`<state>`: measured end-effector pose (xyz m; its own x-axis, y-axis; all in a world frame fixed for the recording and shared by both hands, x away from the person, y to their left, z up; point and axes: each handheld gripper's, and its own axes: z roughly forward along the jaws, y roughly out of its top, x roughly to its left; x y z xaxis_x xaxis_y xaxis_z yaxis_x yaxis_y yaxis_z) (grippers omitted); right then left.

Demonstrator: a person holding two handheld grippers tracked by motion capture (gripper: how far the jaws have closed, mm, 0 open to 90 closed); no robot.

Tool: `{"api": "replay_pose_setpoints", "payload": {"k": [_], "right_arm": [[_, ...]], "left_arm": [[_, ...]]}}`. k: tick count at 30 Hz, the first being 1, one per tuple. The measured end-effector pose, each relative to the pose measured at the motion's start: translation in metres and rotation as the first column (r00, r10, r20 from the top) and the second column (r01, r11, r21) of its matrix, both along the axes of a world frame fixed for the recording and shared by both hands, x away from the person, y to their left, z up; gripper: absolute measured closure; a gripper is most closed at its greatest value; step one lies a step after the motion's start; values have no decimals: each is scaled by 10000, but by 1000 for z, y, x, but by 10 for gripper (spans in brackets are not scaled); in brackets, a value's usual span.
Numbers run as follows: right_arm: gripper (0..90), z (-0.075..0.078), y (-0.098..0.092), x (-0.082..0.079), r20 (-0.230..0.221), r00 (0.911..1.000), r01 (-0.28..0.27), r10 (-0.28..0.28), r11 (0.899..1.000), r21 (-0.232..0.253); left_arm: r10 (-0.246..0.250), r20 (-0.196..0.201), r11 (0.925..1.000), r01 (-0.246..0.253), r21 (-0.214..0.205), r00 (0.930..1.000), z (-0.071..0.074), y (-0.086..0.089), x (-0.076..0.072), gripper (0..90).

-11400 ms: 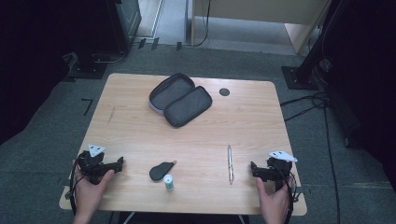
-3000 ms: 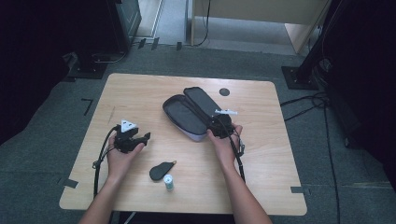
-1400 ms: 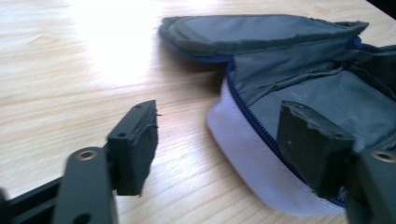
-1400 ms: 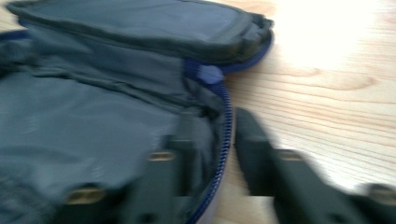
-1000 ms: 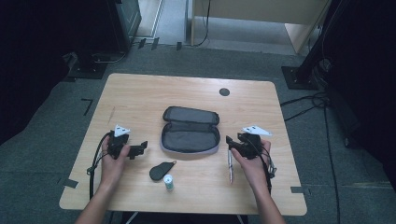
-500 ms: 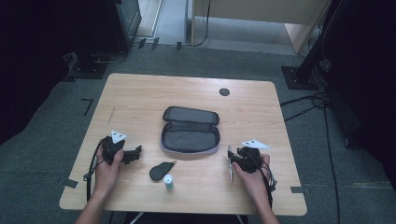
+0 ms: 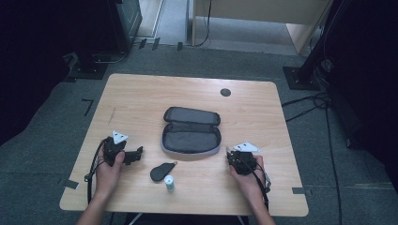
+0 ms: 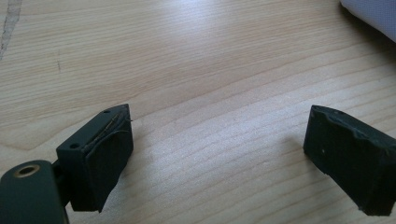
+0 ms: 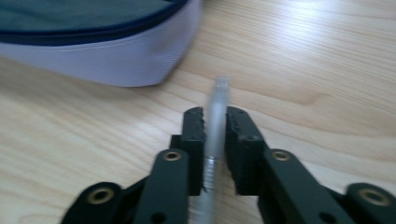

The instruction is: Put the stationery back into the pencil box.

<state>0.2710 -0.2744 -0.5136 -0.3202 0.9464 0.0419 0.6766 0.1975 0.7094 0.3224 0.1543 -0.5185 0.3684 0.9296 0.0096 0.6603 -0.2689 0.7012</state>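
Currently the right claw (image 9: 215,122) sits low over the wooden counter (image 7: 141,101) with its jaws narrowed onto a silvery pen (image 9: 215,126); the pen runs lengthwise between the pads, its tip poking out just past them. Pen image is blurred, so I cannot tell whether it is lifted or resting on the wood. Ahead and to the left of this claw lies the pencil case (image 9: 102,42), pale side wall with a dark zip edge, near the pen tip but not touching it.

From the high view, the right claw (image 7: 231,157) is held in the person's right hand (image 7: 248,171), just off the case's (image 7: 190,131) near right corner. The case lies unzipped, both halves spread flat.

Left claw (image 8: 219,154): jaws spread wide, nothing between them, bare wood under the pads; a pale corner of the case shows at the upper right of the left gripper view. In the high view the left claw (image 7: 136,154) points toward the case. Just beyond it, toward the person's right, lie a flat black teardrop-shaped item (image 7: 162,171) and a small white bottle with a green cap (image 7: 169,183).
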Motion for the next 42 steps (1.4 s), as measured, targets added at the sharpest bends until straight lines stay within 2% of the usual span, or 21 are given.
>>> {"api": "replay_pose_setpoints", "payload": {"k": [3,7,11,13,15,18,21,26,30,31,33,42], "right_arm": [[793,-1,3,0,169,9969,-766,768,9969,-162],[752,0,6,-3,167,9974,-695,701,9971,-301],[771,-1,1,-3,72,9959,-900,901,9959,-54],[721,-1,1,-3,116,9968,-790,792,9968,-157],[719,-1,1,-3,81,9982,-595,595,9982,-84],[790,0,1,-4,72,9985,-541,543,9983,-224],[803,-1,1,-5,167,9974,-701,707,9969,-348],[808,1,-5,-2,15,9963,-859,859,9963,22],[808,10,-9,-3,204,9960,-876,871,9958,268],[809,14,-10,-4,319,9956,-891,885,9958,188],[809,22,-10,-5,478,9943,-975,955,9943,421],[808,52,-5,4,1101,9813,-1679,1577,9816,912]], "left_arm": [[-44,5,10000,44,7,10000,0,0,0,86],[-84,0,10000,84,13,10000,0,0,0,86],[-189,-18,9998,189,55,9998,0,0,0,86],[-197,-27,9998,197,42,9998,0,-1,0,86],[-204,-36,9998,204,31,9998,0,-1,0,86],[-229,-33,9997,229,30,9997,0,-1,0,86],[-269,-34,9996,269,34,9996,0,-1,0,86],[-281,-31,9996,281,37,9996,0,-1,0,86],[-279,-29,9996,279,33,9996,0,-1,0,86],[-280,-29,9996,280,36,9996,0,-1,0,86],[-280,-30,9996,280,35,9996,0,-1,0,87],[-344,-16,9994,344,59,9994,0,-2,-1,88]]}}
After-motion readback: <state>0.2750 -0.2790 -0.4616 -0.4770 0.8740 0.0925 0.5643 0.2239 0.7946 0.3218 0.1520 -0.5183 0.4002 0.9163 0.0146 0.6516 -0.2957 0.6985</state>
